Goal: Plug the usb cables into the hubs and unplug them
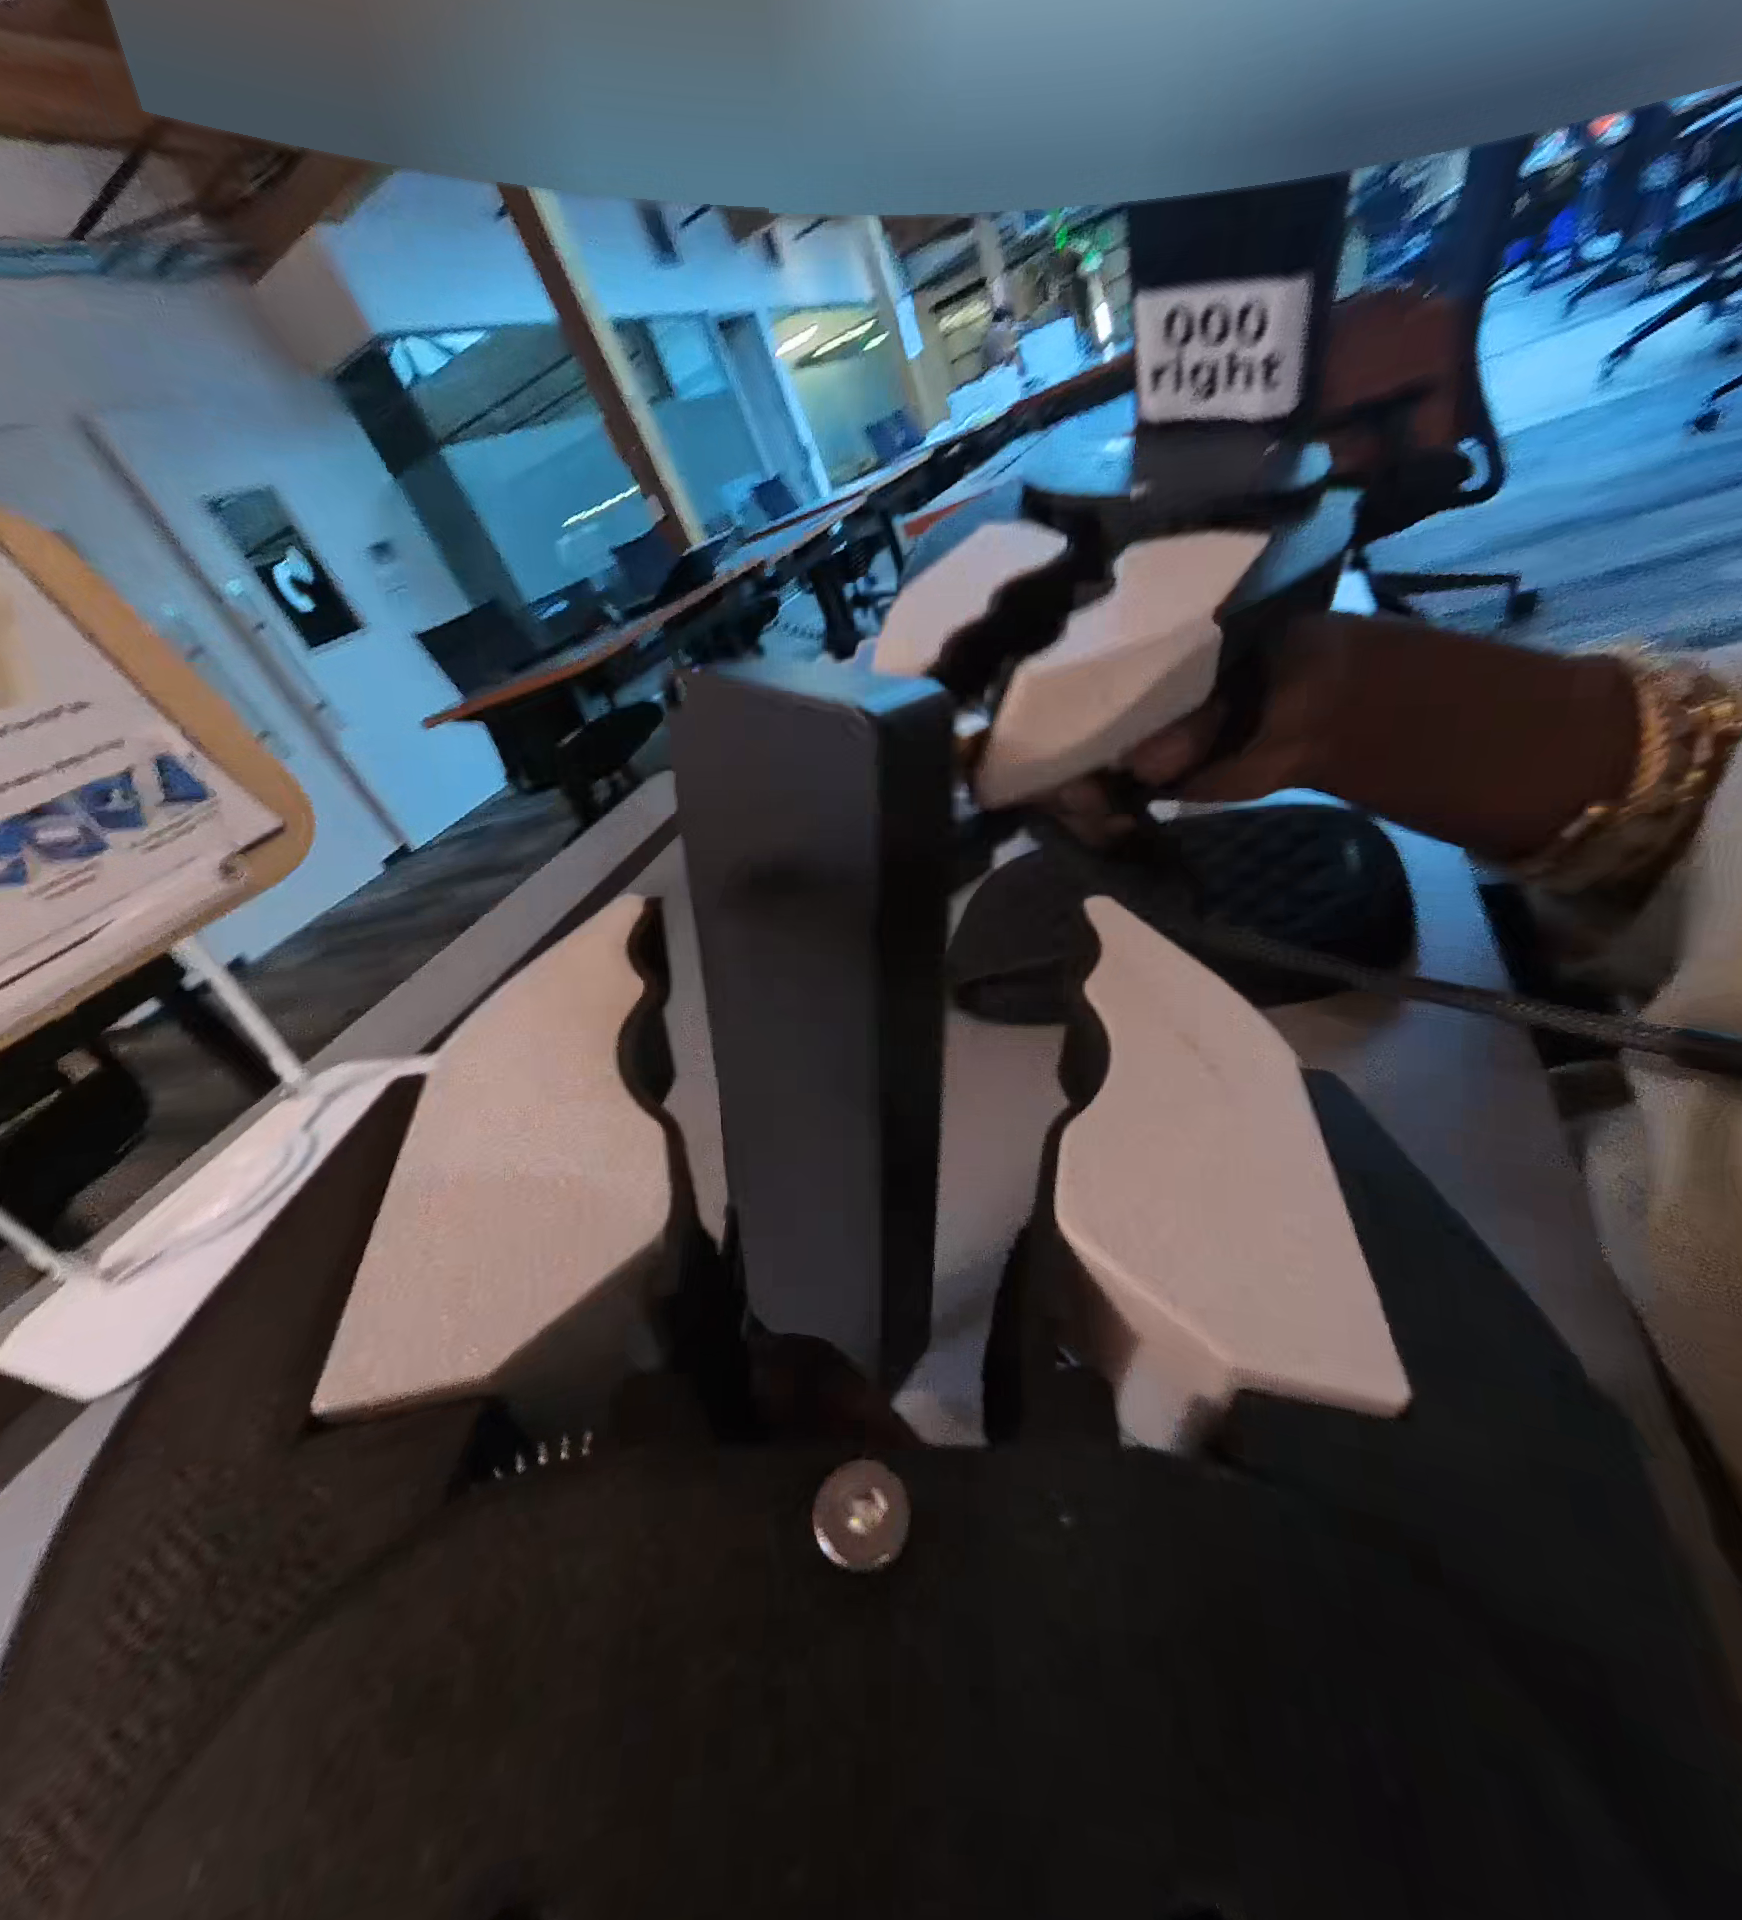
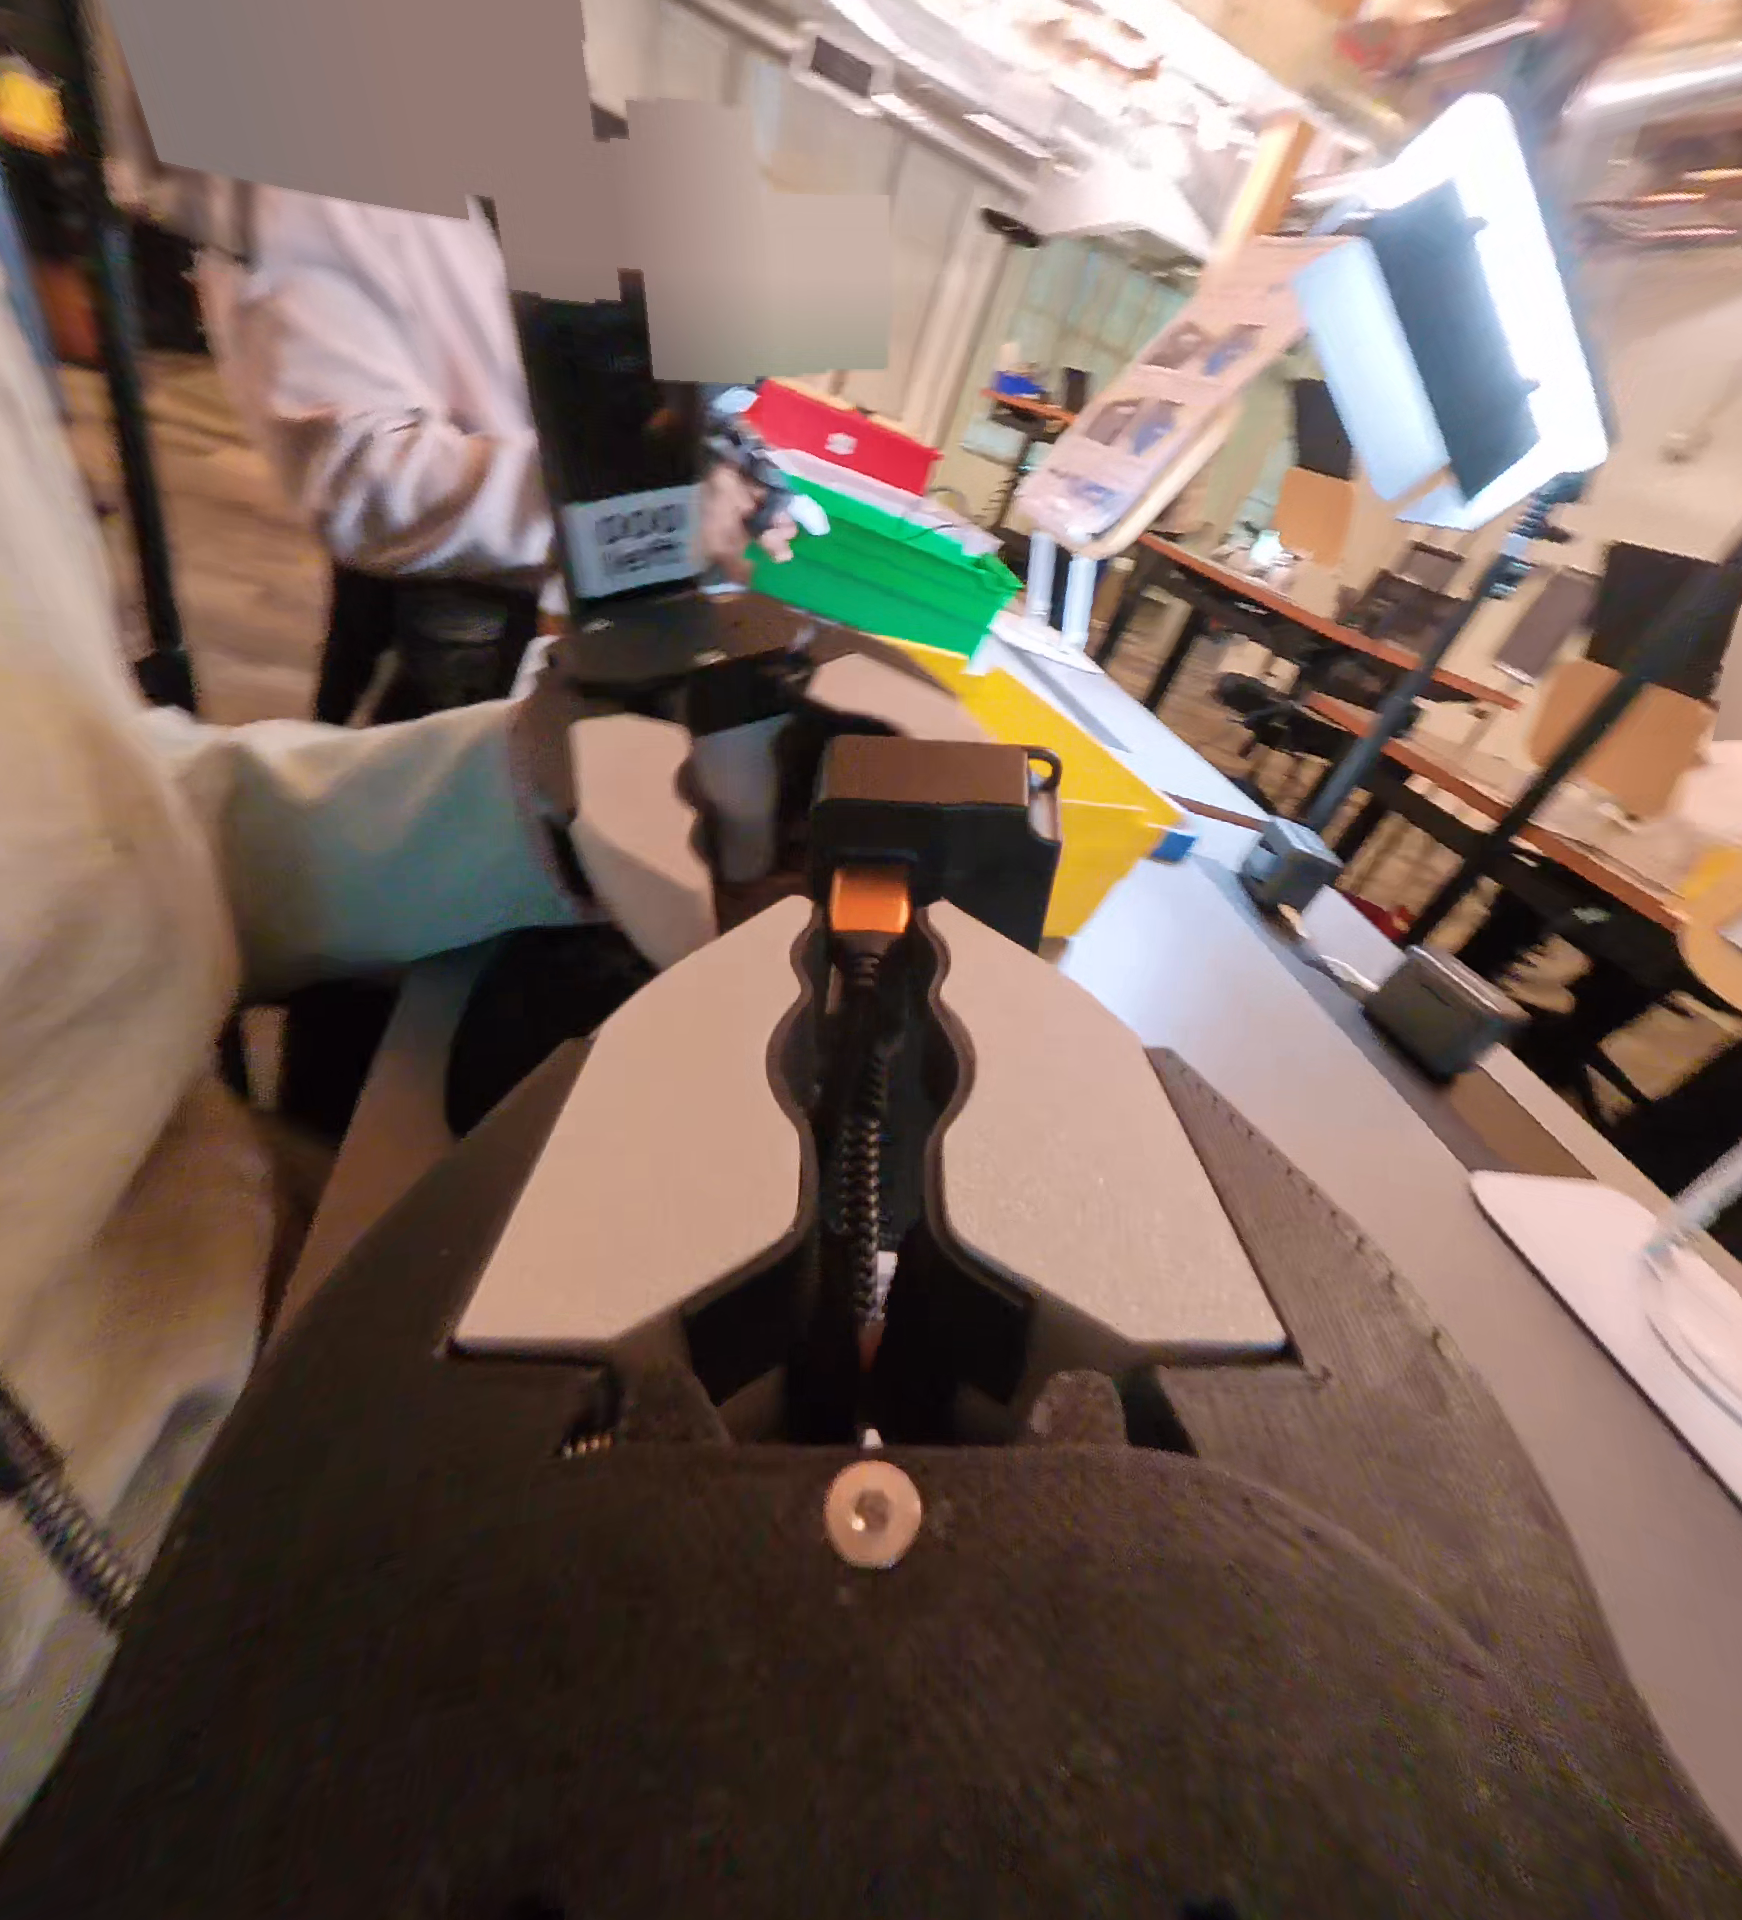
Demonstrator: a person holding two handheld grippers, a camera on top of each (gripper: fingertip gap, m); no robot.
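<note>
While the left gripper stands the dark hub upright between its fingers, the grip is hard to judge: the hub lies against one finger with a clear gap to the other, so I cannot tell whether it is truly clamped or merely resting there. Straight ahead of the right gripper, that same hub faces it end-on, held up off the grey table. The right gripper is clenched on the braided usb cable, which runs back between its fingers, and the orange plug juts just past the fingertips with its metal tip at or inside a port on the hub's near face. How deep it sits cannot be seen. By my reading, the step in hand is either the last of an insertion or the start of a pull-out. Whichever it is, the next move calls for travel straight along the plug's axis, with no twist, while the left gripper braces the hub firmly against the push or pull. Beyond the hub, yellow, green and red bins are stacked.
</note>
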